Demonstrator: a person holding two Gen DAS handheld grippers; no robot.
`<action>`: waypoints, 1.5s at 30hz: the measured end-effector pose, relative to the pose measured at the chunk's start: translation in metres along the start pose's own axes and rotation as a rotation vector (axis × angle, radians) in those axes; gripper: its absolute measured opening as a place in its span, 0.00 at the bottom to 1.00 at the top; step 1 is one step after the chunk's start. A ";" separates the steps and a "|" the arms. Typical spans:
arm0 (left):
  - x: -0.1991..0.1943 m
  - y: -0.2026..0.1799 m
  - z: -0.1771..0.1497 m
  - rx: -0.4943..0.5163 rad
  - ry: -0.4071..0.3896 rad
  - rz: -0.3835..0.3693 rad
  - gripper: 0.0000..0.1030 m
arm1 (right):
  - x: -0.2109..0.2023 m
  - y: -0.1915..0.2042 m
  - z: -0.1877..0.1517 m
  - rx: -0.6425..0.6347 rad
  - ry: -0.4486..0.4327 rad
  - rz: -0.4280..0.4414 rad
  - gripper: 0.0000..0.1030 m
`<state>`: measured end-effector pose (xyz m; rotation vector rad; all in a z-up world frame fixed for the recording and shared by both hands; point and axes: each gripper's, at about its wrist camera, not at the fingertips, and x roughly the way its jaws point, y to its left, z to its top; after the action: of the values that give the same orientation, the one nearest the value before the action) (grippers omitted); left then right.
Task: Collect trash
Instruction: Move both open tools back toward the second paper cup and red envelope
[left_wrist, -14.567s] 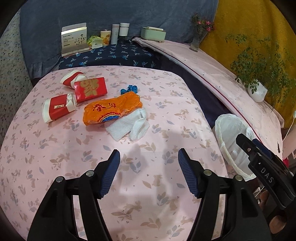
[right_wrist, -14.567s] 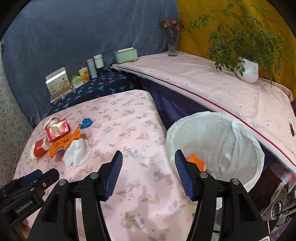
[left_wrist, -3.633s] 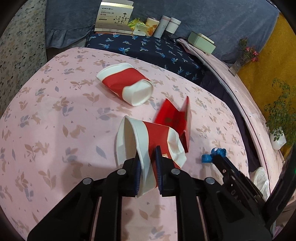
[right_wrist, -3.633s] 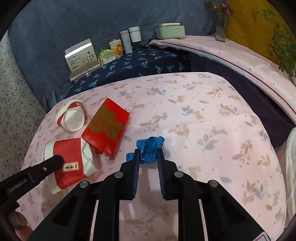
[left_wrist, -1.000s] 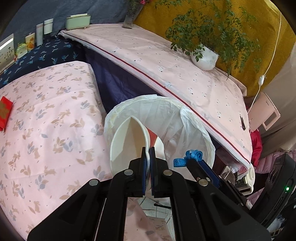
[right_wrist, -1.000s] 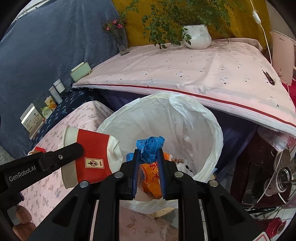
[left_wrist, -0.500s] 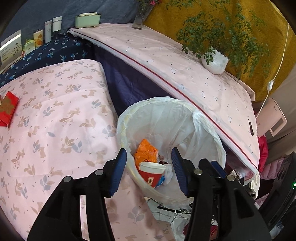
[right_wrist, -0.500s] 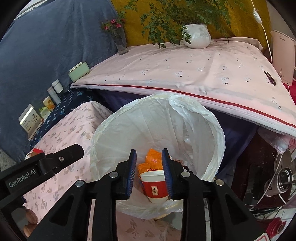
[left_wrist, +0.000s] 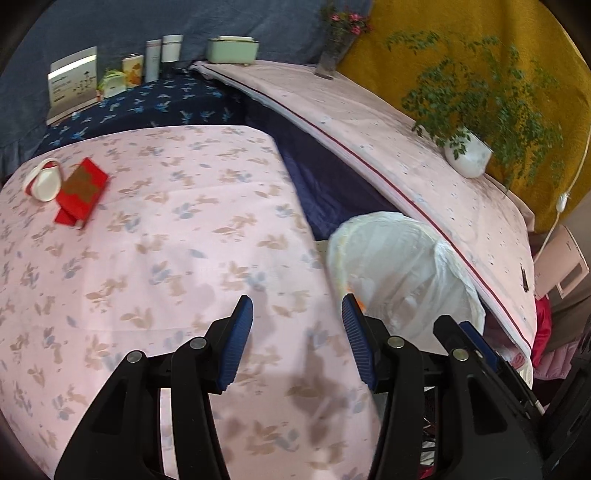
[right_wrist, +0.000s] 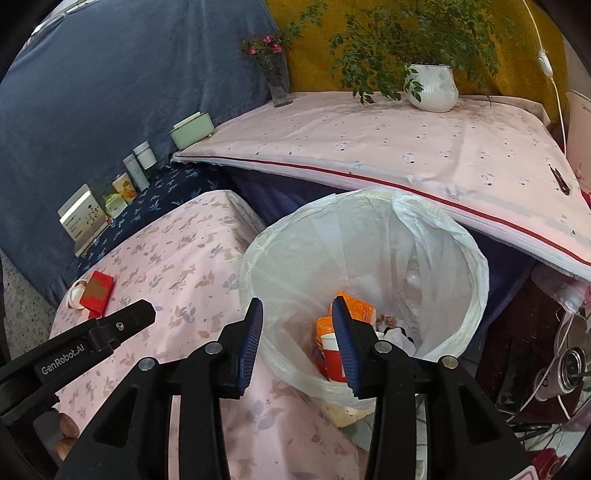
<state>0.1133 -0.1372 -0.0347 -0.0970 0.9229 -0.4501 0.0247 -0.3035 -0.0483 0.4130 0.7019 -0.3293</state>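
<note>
Red packet (left_wrist: 80, 191) and one cup (left_wrist: 41, 180) on cloth, left tongs (left_wrist: 297, 345) released, right tongs (right_wrist: 297, 345) opening, empty.

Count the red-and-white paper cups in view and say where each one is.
2. One paper cup lies on the pink table beside the red packet; another cup sits in the trash bin. More may be hidden there.

Blue drape (right_wrist: 110, 110), mustard wall (left_wrist: 461, 44), pink-clothed tables (left_wrist: 166, 258).

I judge this a lived-in home room. Around the lined waste bin (right_wrist: 476, 258) I note cloth-draped tables (right_wrist: 369, 147), a potted plant (right_wrist: 430, 86) behind it, a flower vase (right_wrist: 279, 86), and toiletry bottles (right_wrist: 135, 170) far left.
</note>
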 end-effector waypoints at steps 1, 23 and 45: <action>-0.004 0.008 -0.001 -0.010 -0.007 0.015 0.46 | -0.001 0.005 -0.001 -0.007 0.001 0.006 0.38; -0.088 0.137 -0.026 -0.185 -0.087 0.213 0.46 | -0.022 0.146 -0.030 -0.253 0.020 0.134 0.48; -0.098 0.234 -0.031 -0.295 -0.081 0.251 0.48 | 0.005 0.235 -0.060 -0.358 0.085 0.147 0.50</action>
<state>0.1160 0.1182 -0.0432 -0.2623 0.9026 -0.0746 0.0946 -0.0721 -0.0333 0.1369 0.7915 -0.0441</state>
